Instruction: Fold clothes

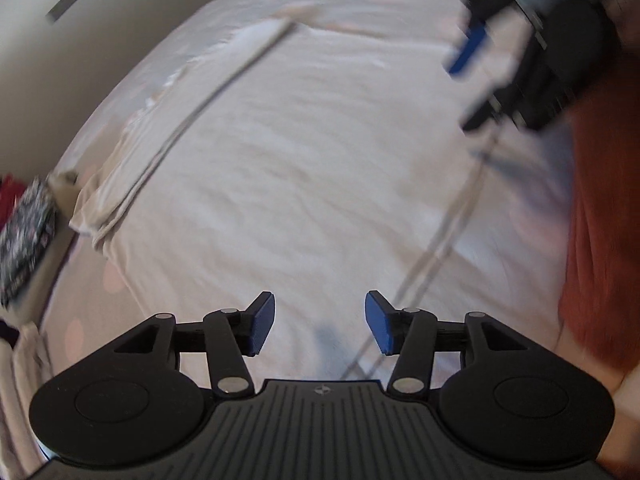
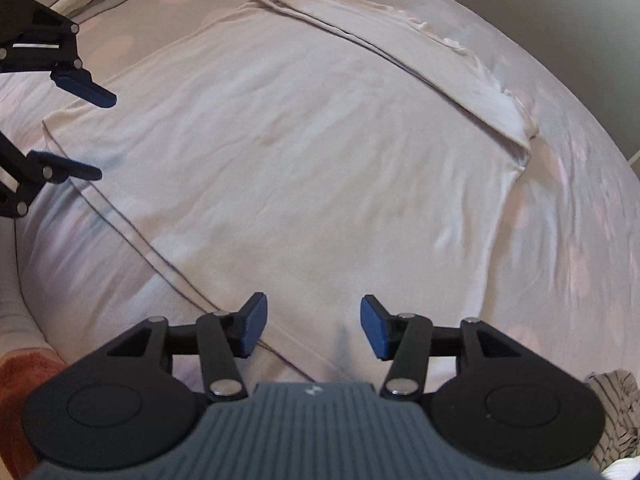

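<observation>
The shirt's hem [image 2: 168, 264] is lying just ahead of both open, empty tongs: right tongs [image 2: 314, 330], left tongs [image 1: 320, 322].

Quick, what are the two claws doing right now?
Left claw: open, holding nothing, above the pale shirt.
Right claw: open, holding nothing.

The left wrist view looks forward and down past its own fingers at 6 o'clock, close above the pale shirt [image 1: 304, 168] spread on the dotted bedspread [image 1: 92, 292]; it is motion-blurred. The right gripper [image 1: 532, 44] shows at 1 o'clock. The right wrist view also looks down from close above the same shirt [image 2: 304, 168], sharper, with the left gripper [image 2: 96, 136] at 9 o'clock. Both views share the shirt's body, its hem and its folded sleeve [image 1: 160, 136] [image 2: 440, 64]
</observation>
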Available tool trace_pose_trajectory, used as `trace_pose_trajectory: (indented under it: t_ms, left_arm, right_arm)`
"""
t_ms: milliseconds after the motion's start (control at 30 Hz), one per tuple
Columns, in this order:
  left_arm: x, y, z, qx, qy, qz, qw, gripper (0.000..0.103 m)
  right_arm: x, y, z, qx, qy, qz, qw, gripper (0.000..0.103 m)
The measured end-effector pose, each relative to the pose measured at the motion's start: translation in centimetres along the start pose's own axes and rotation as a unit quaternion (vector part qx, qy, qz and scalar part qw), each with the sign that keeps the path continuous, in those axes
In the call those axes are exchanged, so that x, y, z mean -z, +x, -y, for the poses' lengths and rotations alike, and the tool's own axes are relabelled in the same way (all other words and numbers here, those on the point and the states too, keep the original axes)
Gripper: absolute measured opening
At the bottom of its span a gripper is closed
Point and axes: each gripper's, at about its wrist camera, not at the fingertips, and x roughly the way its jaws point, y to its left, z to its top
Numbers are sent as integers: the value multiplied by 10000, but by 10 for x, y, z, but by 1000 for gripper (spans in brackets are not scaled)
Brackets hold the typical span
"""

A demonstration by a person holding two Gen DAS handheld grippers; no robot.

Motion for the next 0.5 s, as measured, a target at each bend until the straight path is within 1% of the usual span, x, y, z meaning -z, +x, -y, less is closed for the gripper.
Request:
trace_pose_trajectory:
  t_ms: [33, 100, 133, 200, 233, 267, 400, 433, 500]
  left_arm:
    - [2, 3, 6, -63, 185, -72, 9998, 49]
    - [7, 8, 18, -188, 554, -215, 9981, 55]
    - [9, 11, 24, -250, 738, -286, 9965, 57]
    - [13, 16, 35, -375, 1106, -428, 9922, 58]
    - [15, 18, 41, -437, 1289, -499, 9894, 58]
    - [17, 21, 45, -503, 1417, -566, 9870, 58]
    - [21, 31, 49, -645, 1591, -809, 9818, 59]
    - [22, 33, 50, -668, 1627, -872, 9805, 59]
    - [24, 37, 49, -714, 1680, -924, 9788, 62]
  right_arm:
    - [0, 0, -3, -3, -117, -26, 9999, 58]
    - [2, 4, -12, 52, -384, -146, 9991, 61]
    - [4, 8, -17, 92, -551, -232, 9982, 61]
    - [7, 15, -28, 122, -933, -439, 9946, 62]
    - [9, 16, -35, 157, -1151, -513, 9919, 65]
    - [10, 18, -42, 200, -1368, -554, 9888, 65]
    - [15, 23, -54, 382, -1834, -633, 9802, 65]
    - [16, 24, -54, 404, -1866, -656, 9794, 65]
    - [15, 25, -48, 382, -1730, -711, 9816, 65]
